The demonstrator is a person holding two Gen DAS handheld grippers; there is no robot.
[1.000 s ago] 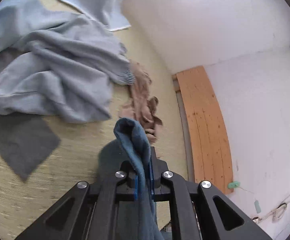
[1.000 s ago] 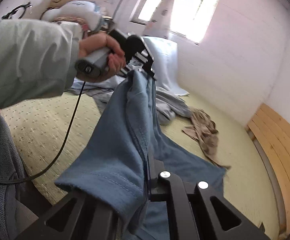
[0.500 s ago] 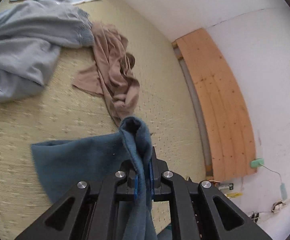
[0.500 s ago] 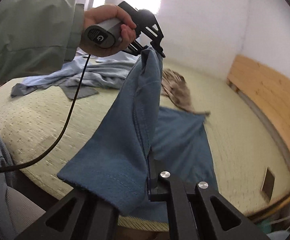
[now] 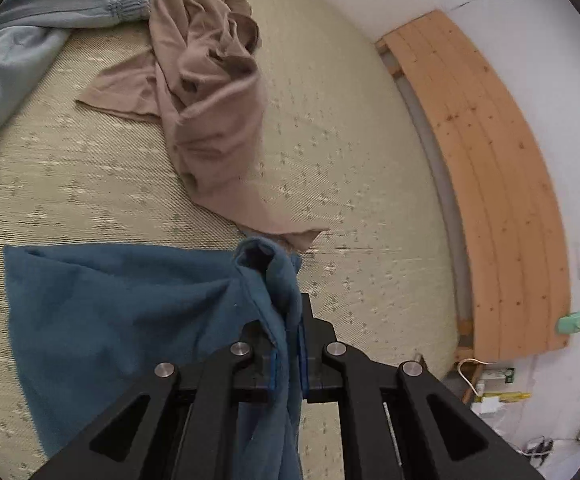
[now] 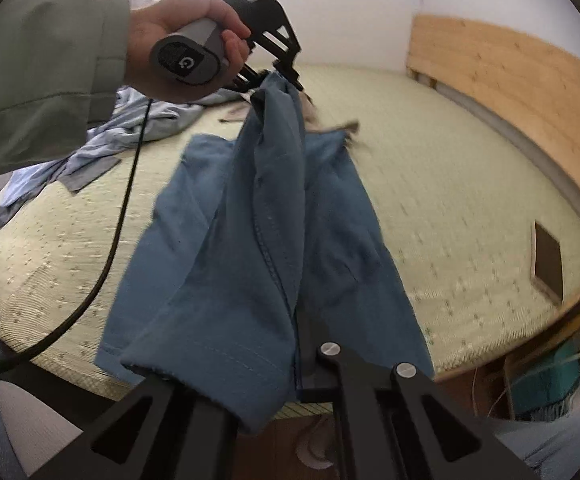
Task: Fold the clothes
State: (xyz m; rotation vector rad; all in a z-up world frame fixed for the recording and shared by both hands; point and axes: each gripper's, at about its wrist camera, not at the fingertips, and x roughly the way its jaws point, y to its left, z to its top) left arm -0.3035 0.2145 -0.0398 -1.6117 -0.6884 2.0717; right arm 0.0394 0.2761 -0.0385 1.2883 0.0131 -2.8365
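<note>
A blue garment (image 5: 122,316) is stretched between both grippers above a bed, and its lower part lies on the yellowish mat (image 5: 70,184). My left gripper (image 5: 288,344) is shut on one bunched edge of it. In the right wrist view that left gripper (image 6: 276,74) is held by a hand (image 6: 178,40) in a green sleeve at the garment's far end. My right gripper (image 6: 299,344) is shut on the near edge of the blue garment (image 6: 258,232), which drapes over its left finger.
A crumpled brown garment (image 5: 206,100) lies just beyond the blue one. Light blue clothes (image 5: 30,40) are heaped at the far left. A wooden headboard (image 5: 497,184) runs along the right side. A black cable (image 6: 102,272) hangs from the left gripper. A dark flat piece (image 6: 547,258) lies near the bed's right edge.
Both grippers have swung towards the headboard and lowered with the blue garment. More of it now lies spread on the mat, and the brown garment looks closer.
</note>
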